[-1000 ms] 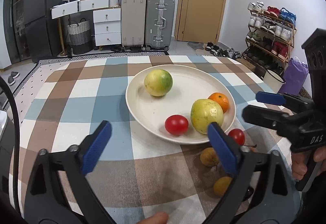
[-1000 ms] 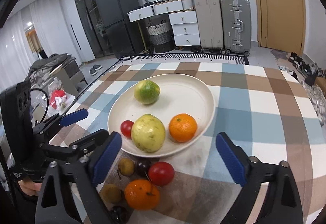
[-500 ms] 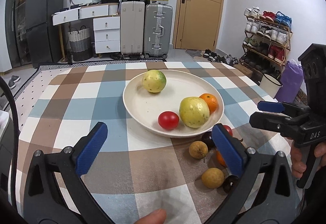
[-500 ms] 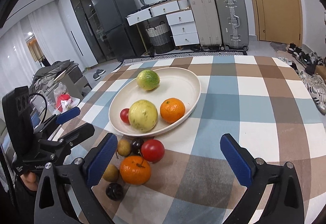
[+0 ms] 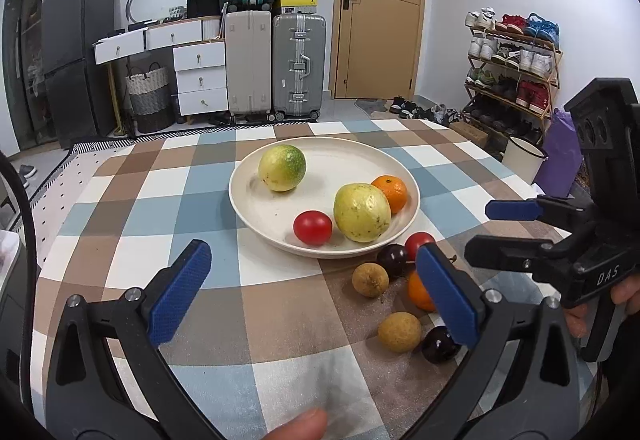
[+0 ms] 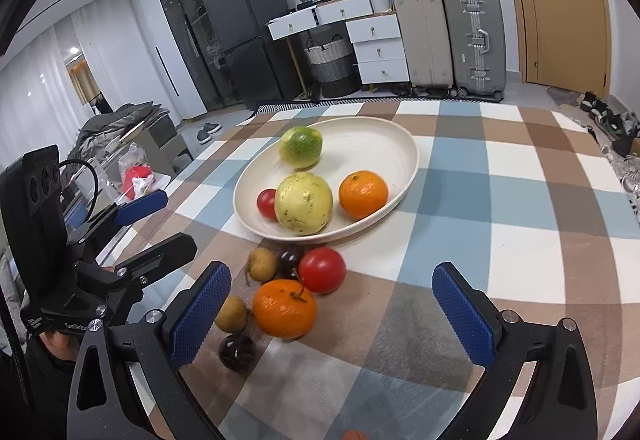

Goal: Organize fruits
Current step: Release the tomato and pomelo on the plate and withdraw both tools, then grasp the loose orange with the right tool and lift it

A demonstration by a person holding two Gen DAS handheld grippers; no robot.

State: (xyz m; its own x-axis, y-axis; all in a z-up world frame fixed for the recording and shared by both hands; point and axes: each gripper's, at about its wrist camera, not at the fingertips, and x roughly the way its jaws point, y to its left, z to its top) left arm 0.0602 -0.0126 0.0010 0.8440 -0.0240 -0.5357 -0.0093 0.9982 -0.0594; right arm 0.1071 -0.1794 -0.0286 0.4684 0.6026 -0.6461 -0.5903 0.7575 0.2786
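Note:
A cream plate [image 5: 276, 215] [image 6: 404, 155] on the checked tablecloth holds a green-yellow fruit [image 5: 282, 167], a yellow fruit [image 5: 362, 212] [image 6: 304, 202], an orange [image 5: 390, 192] [image 6: 363, 194] and a red tomato [image 5: 313, 227]. In front of the plate lie an orange [image 6: 285, 308], a red tomato [image 6: 322, 270], two brown longans [image 5: 370, 280] [image 5: 400, 332] and two dark plums [image 5: 392, 259] [image 6: 237, 352]. My left gripper [image 5: 316, 300] is open and empty, held back from the plate. My right gripper [image 6: 332, 316] is open and empty, above the loose fruits.
The checked tablecloth [image 5: 140, 199] covers the table. Behind it stand suitcases [image 5: 276, 63], white drawers [image 5: 200, 77], a dark fridge [image 5: 72, 51], a door and a shoe rack [image 5: 516, 75]. A white bucket [image 5: 522, 155] and a purple bag stand at the right.
Both grippers have drawn back from the plate and risen, so more of the table and the loose fruits show. Both stay open. The fruits have not moved.

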